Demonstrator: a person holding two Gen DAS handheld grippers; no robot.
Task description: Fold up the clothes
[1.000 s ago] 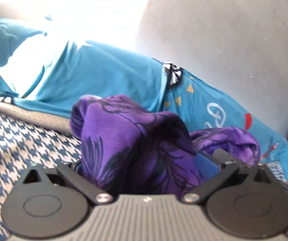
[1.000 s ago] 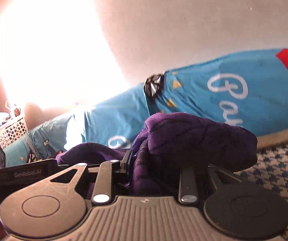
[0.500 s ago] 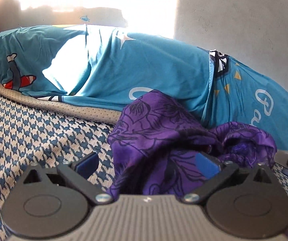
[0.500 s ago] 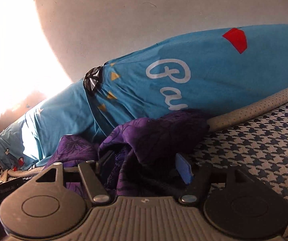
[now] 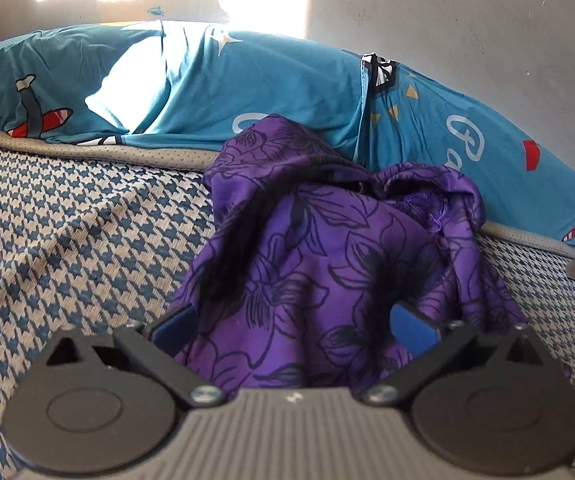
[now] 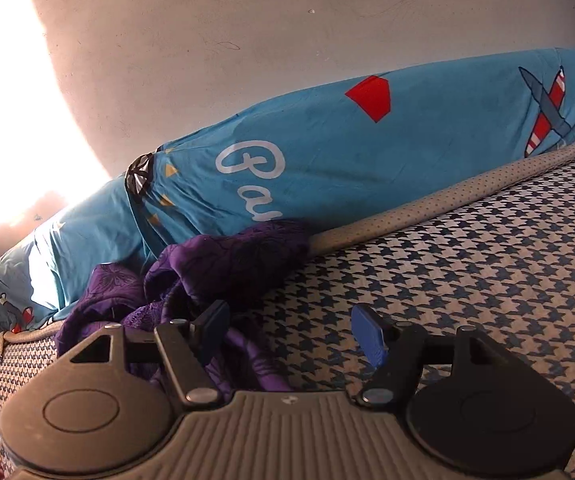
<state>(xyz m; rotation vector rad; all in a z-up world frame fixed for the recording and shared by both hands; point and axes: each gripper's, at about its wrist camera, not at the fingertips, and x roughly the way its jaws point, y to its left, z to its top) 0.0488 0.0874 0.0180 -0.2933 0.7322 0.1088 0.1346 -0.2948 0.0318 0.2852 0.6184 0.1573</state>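
Although a fold is intended, the purple garment is seen only as a crumpled heap on the checked bed cover, approx. against the blue pillow by the wall; no flat panel or clean edge is shown. Left claw is spread, w/ cloth lying between the pads but not pinched. Right claw is released, jaws apart; garment lies beside its left pad, nothing is gripped. Est. progress: early. Spreading, smoothing and all folds are judged outstanding.
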